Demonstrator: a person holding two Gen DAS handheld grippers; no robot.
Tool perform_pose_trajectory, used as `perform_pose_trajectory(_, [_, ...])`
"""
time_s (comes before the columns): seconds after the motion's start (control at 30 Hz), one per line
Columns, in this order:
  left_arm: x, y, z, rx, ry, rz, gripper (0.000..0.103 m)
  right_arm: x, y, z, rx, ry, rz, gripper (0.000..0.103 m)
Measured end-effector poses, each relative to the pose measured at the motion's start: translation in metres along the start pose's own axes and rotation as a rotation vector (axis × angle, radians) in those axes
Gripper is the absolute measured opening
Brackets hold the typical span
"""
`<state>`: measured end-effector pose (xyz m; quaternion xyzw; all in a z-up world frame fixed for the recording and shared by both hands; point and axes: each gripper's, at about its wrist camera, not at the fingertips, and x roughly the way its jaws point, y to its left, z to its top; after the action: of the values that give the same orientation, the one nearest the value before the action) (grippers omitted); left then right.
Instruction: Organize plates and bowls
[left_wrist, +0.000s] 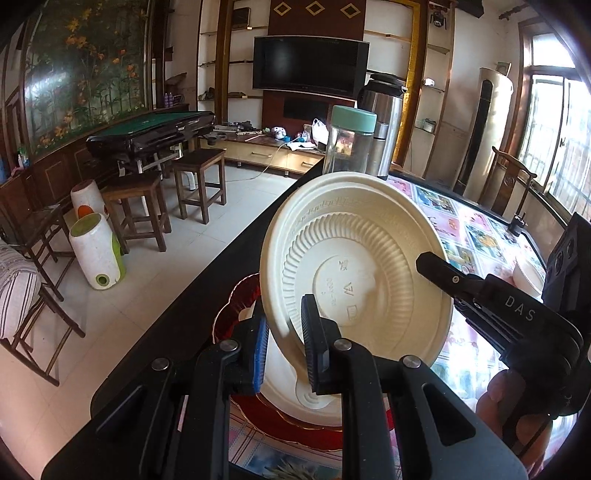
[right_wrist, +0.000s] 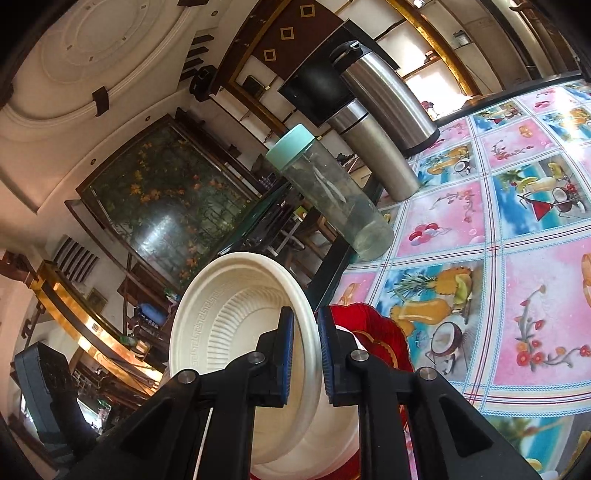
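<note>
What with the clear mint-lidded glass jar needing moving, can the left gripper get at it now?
Probably not: the left gripper is shut on the cream ribbed disposable bowl, which stands between it and the clear glass jar.

left wrist: close, level, faces room | right wrist: close, rolled sideways | shared: bowl (left_wrist: 354, 258), jar (right_wrist: 328, 192)

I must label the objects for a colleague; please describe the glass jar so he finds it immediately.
Start at the table with its fruit-print cloth. At its edge two steel flasks stand; the clear jar stands just before them. Only it is transparent, with a mint-green lid.
</note>
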<state>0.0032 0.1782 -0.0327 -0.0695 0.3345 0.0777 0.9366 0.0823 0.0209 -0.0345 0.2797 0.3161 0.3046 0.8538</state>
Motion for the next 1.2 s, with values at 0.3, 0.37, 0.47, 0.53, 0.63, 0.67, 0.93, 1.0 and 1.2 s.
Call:
perform_pose_trajectory(0.3, [0.017,0.005,0.000,-0.010,0.060,0.013,0.015,0.020,-0.010,-0.003,0.017,0.072,-0.018,0.016])
perform_pose_trajectory(0.37, [0.022,0.007,-0.001,-0.017,0.082,0.009,0.015,0.024,-0.013,-0.005,0.020,0.088,-0.030,0.016])
perform_pose_trajectory(0.47, [0.029,0.010,-0.004,-0.023,0.110,0.006,0.015,0.027,-0.014,-0.007,0.021,0.105,-0.037,0.016])
perform_pose_trajectory(0.53, [0.033,0.013,-0.005,-0.034,0.128,-0.001,0.015,0.028,-0.015,-0.008,0.020,0.112,-0.040,0.015])
perform_pose_trajectory(0.63, [0.039,0.016,-0.007,-0.041,0.152,-0.003,0.015,0.030,-0.016,-0.009,0.022,0.130,-0.053,0.015])
perform_pose_trajectory(0.67, [0.040,0.016,-0.008,-0.040,0.158,-0.003,0.015,0.031,-0.016,-0.010,0.025,0.134,-0.055,0.015])
perform_pose_trajectory(0.93, [0.040,0.016,-0.008,-0.042,0.180,-0.021,0.015,0.024,-0.017,-0.010,0.026,0.114,-0.049,0.015])
perform_pose_trajectory(1.0, [0.039,0.017,-0.008,-0.045,0.185,-0.032,0.015,0.021,-0.015,-0.009,0.021,0.107,-0.037,0.015])
perform_pose_trajectory(1.2, [0.039,0.023,-0.002,-0.080,0.267,-0.127,0.016,0.014,-0.022,-0.004,0.078,0.128,0.011,0.016])
